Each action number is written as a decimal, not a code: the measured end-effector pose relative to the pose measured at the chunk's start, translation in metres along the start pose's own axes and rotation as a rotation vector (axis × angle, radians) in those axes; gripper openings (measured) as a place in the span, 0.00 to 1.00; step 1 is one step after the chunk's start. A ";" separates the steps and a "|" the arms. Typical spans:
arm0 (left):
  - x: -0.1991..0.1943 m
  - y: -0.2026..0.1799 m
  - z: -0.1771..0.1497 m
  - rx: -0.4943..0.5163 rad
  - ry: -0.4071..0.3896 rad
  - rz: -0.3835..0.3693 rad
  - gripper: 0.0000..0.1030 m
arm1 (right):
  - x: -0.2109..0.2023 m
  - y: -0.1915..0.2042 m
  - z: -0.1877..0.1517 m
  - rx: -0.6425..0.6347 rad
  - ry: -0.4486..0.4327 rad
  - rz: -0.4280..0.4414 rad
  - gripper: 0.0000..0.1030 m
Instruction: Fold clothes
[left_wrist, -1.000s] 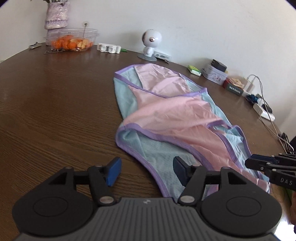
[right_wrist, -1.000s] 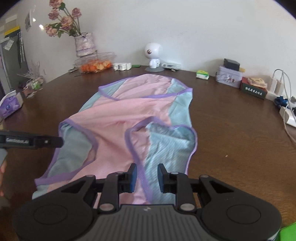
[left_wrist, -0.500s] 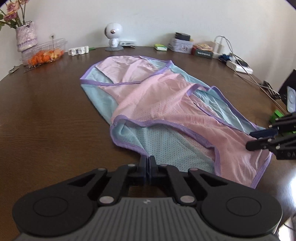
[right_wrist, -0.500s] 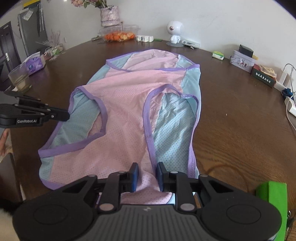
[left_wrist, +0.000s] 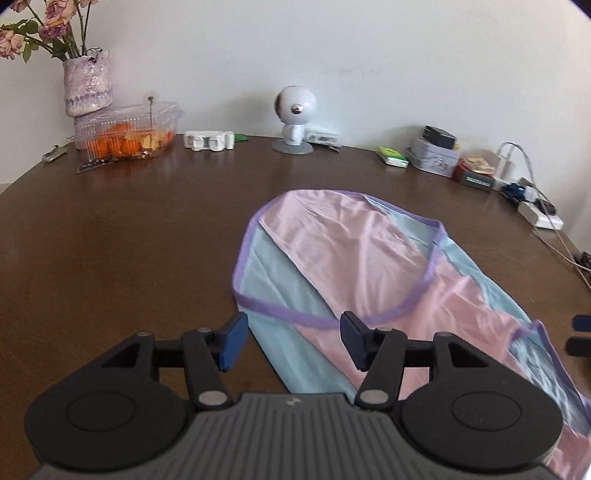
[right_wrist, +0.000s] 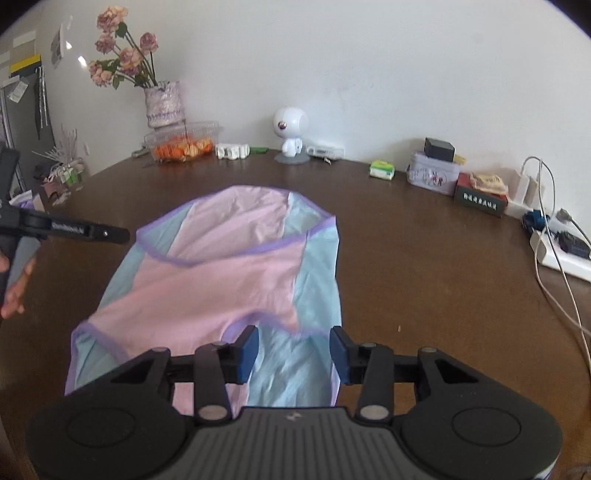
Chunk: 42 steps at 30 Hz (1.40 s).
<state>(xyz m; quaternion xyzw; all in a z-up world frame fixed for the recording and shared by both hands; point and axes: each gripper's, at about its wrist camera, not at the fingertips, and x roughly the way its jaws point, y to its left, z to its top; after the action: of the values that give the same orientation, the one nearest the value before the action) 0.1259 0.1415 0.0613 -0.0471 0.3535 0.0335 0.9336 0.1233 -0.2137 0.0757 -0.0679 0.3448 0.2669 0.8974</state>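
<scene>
A pink and light-blue sleeveless garment (left_wrist: 369, 266) with purple trim lies spread on the brown round table (left_wrist: 110, 240). My left gripper (left_wrist: 293, 341) hovers over the garment's left edge. Its jaws are opening; cloth lies below the gap and the pads do not press it. In the right wrist view the garment (right_wrist: 229, 280) stretches away from my right gripper (right_wrist: 293, 350). Those jaws are opening too, above the near blue panel, and grip nothing. The left gripper (right_wrist: 74, 230) shows at the far left, held by a hand (right_wrist: 14, 288). The right gripper's tips (left_wrist: 580, 332) peek in at the right edge.
Along the table's far edge stand a vase of flowers (right_wrist: 162, 103), a clear box of oranges (left_wrist: 125, 136), a white figurine (left_wrist: 293, 122), small tins (right_wrist: 432, 177) and a power strip with cables (right_wrist: 561, 254). Bare wood lies left of the garment.
The left gripper shut beside the cloth half a second ago and now stands open. The right gripper's narrow grip on the hem has widened. Both moved forward along the garment.
</scene>
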 end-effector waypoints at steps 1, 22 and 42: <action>0.011 0.003 0.006 -0.005 -0.001 0.035 0.55 | 0.011 -0.009 0.014 0.023 0.009 0.005 0.40; 0.089 0.014 0.030 0.032 0.055 0.024 0.02 | 0.223 -0.042 0.128 0.081 0.228 -0.119 0.02; -0.037 0.091 -0.055 -0.148 0.055 0.187 0.01 | 0.286 0.091 0.175 -0.237 0.184 0.072 0.00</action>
<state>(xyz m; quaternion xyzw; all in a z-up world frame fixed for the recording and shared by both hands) 0.0536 0.2252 0.0388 -0.0836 0.3783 0.1454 0.9103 0.3550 0.0405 0.0261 -0.1851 0.3937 0.3305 0.8376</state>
